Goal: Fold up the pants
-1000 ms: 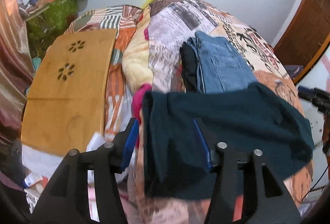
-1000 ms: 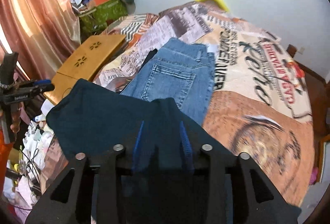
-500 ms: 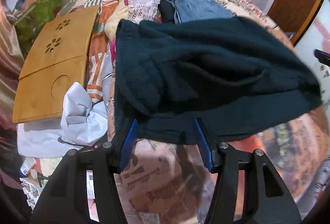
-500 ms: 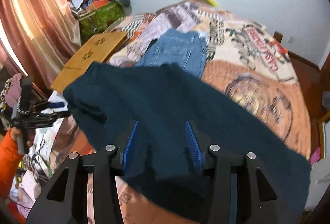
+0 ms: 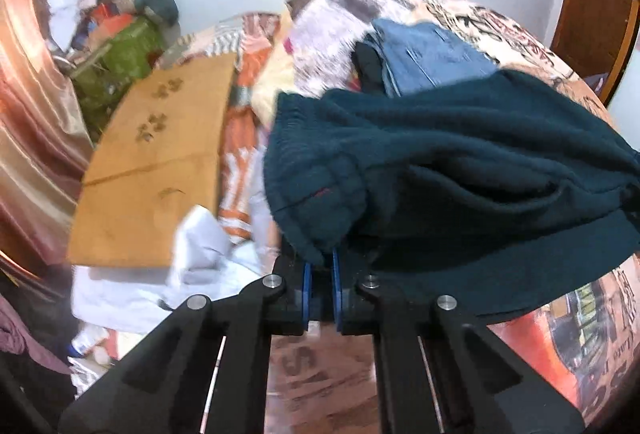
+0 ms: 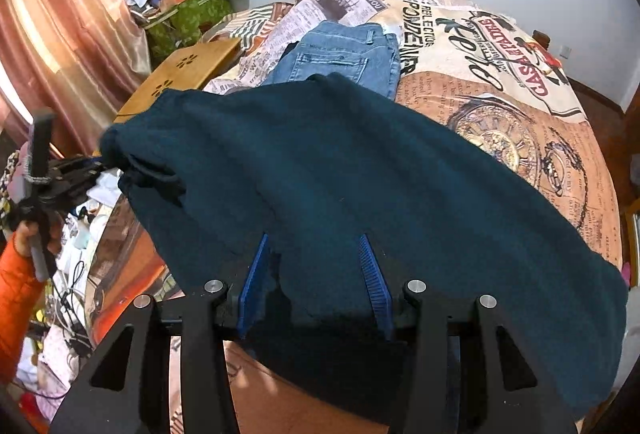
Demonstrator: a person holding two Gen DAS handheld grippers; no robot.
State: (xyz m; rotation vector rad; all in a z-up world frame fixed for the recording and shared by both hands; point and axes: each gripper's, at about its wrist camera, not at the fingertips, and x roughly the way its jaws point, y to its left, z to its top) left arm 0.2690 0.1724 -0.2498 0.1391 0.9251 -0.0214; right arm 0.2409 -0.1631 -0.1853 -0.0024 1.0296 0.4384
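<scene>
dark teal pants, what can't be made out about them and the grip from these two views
- Right wrist view: the dark teal pants cover the gap between the right gripper fingers, so pad contact is unclear.
- Left wrist view: the pants' right end is cut off by the frame edge; motion blur smears the bedspread.
- Both views: the pants hide the near part of the folded jeans.

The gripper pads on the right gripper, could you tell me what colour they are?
Blue, ribbed pads on black fingers, clearest in the right wrist view.
</scene>
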